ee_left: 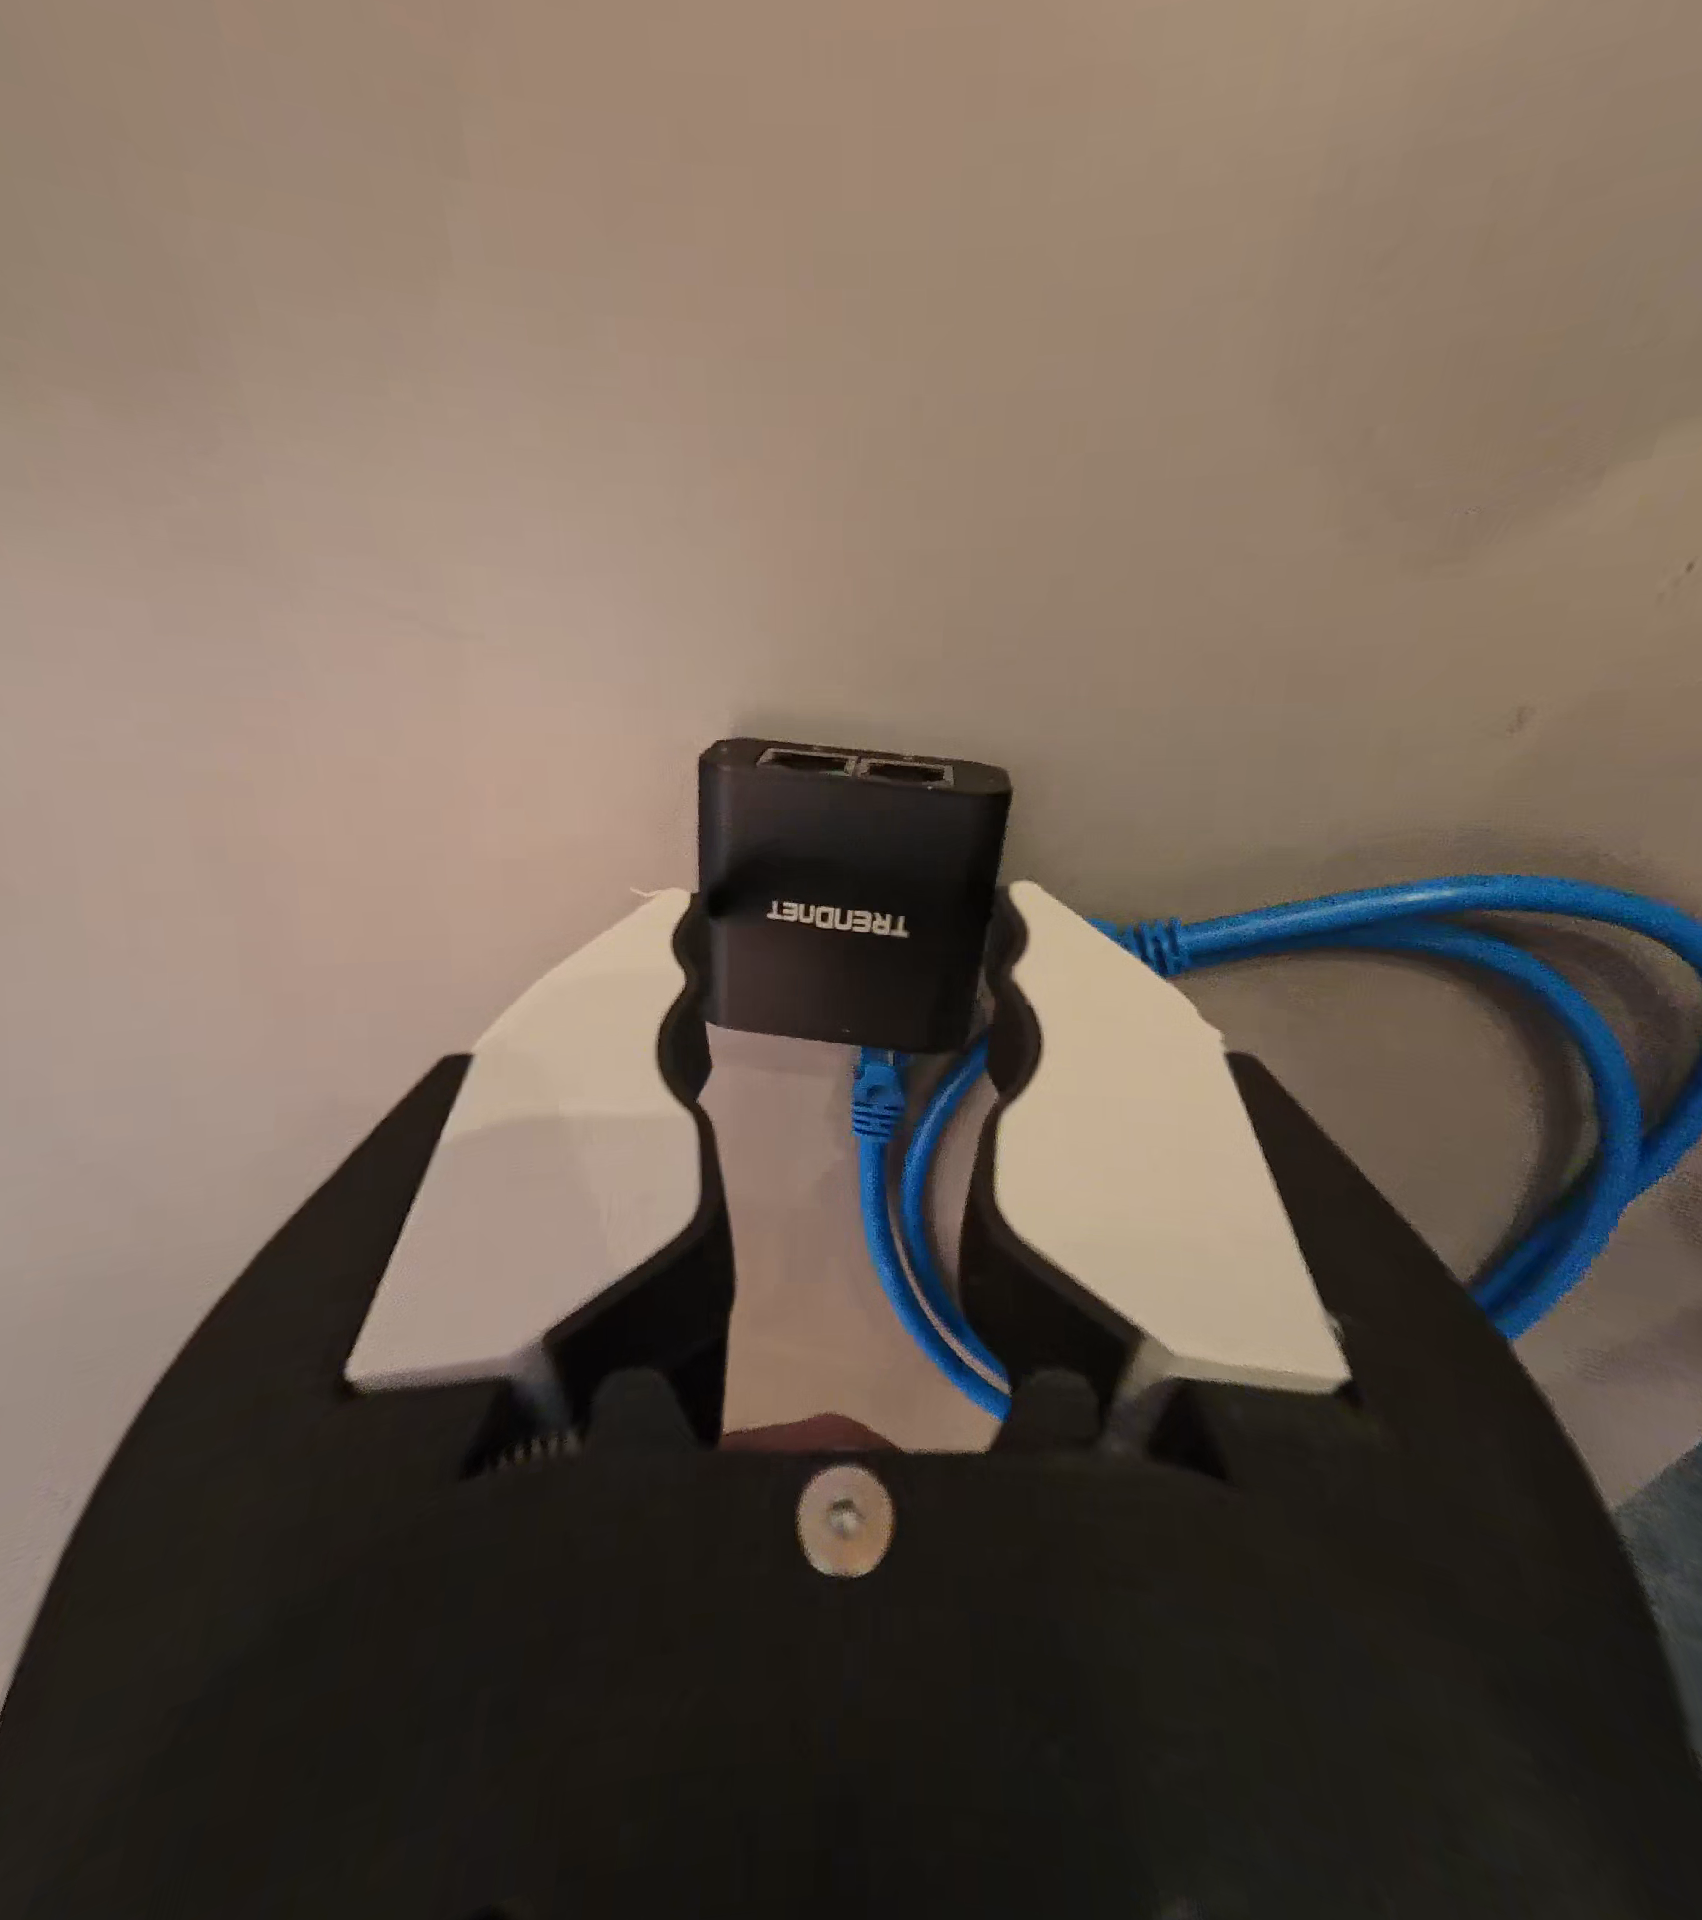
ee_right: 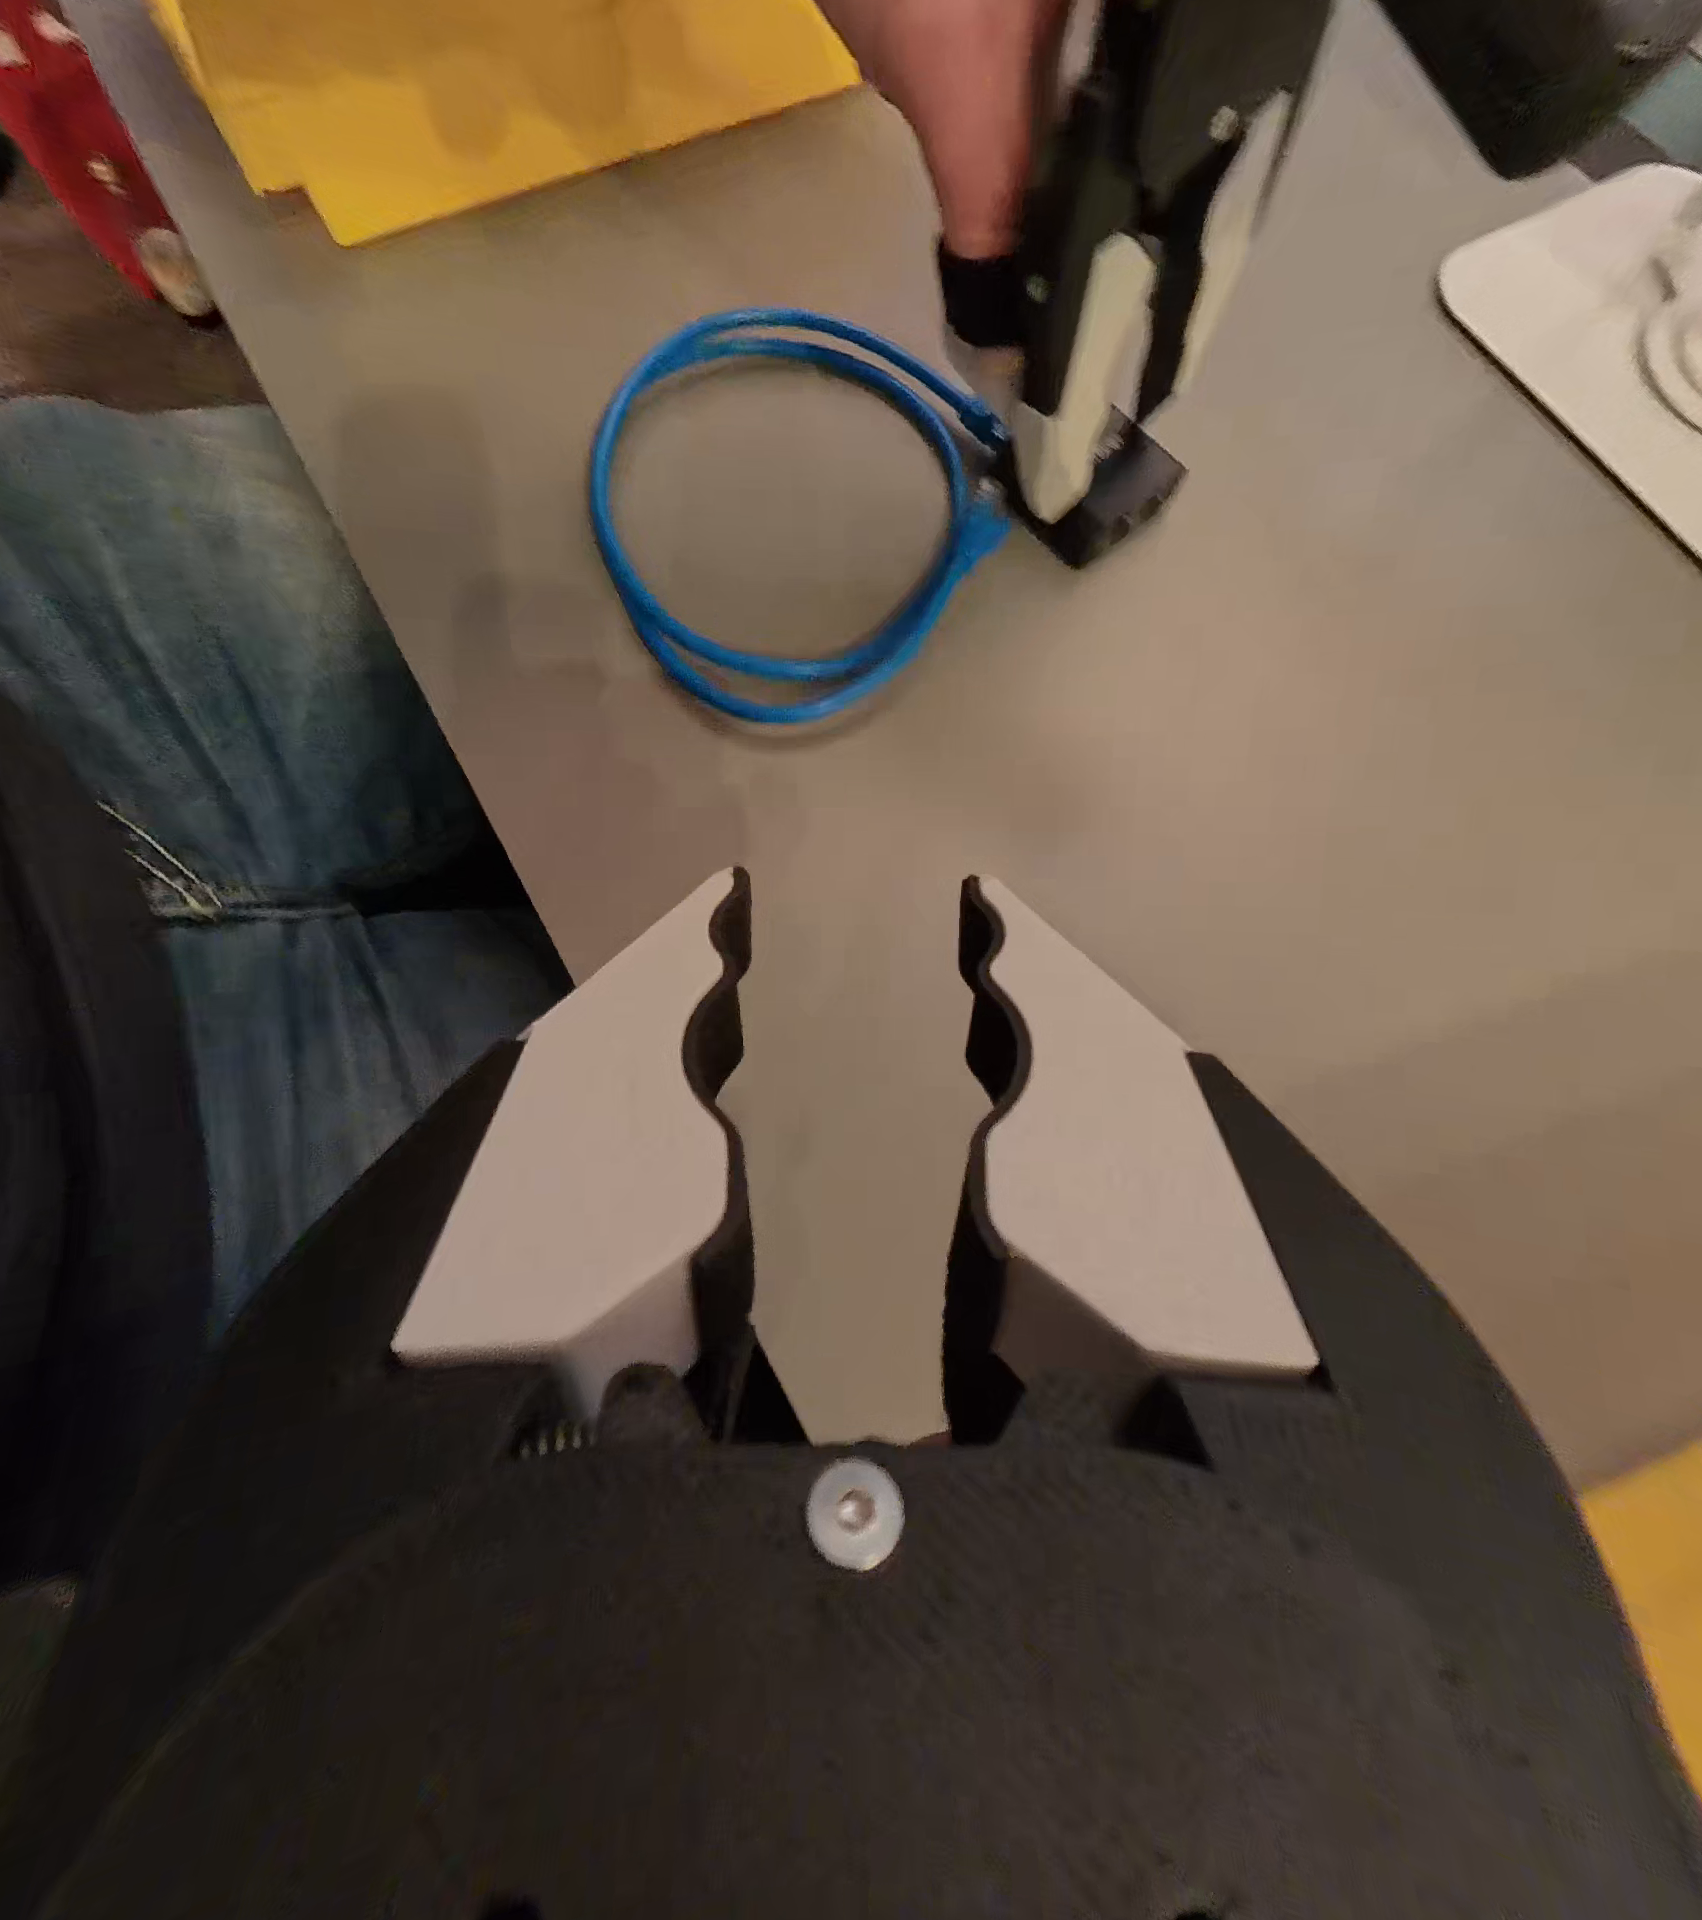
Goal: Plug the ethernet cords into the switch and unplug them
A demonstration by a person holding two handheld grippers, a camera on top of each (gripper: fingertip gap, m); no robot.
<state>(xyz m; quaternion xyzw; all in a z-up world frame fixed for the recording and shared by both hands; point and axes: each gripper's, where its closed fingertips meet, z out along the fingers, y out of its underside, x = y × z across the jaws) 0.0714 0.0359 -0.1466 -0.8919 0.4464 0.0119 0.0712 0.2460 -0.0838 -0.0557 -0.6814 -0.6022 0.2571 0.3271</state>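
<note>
My left gripper is shut on the small black switch, gripping its two sides on the grey table. Two empty ports face away on its far end. A coiled blue ethernet cord lies to the right, and one blue plug sits at the switch's near end between the fingers; whether it is fully seated I cannot tell. In the right wrist view the left gripper stands on the switch beside the cord loop. My right gripper is open and empty, well short of the cord.
The grey table has its edge at the left, with a person's jeans beyond it. Yellow sheets lie at the far end and the near right corner. A white stand base sits at the right. A hand holds the left gripper. Tip to tip, the grippers are about 25 centimeters apart.
</note>
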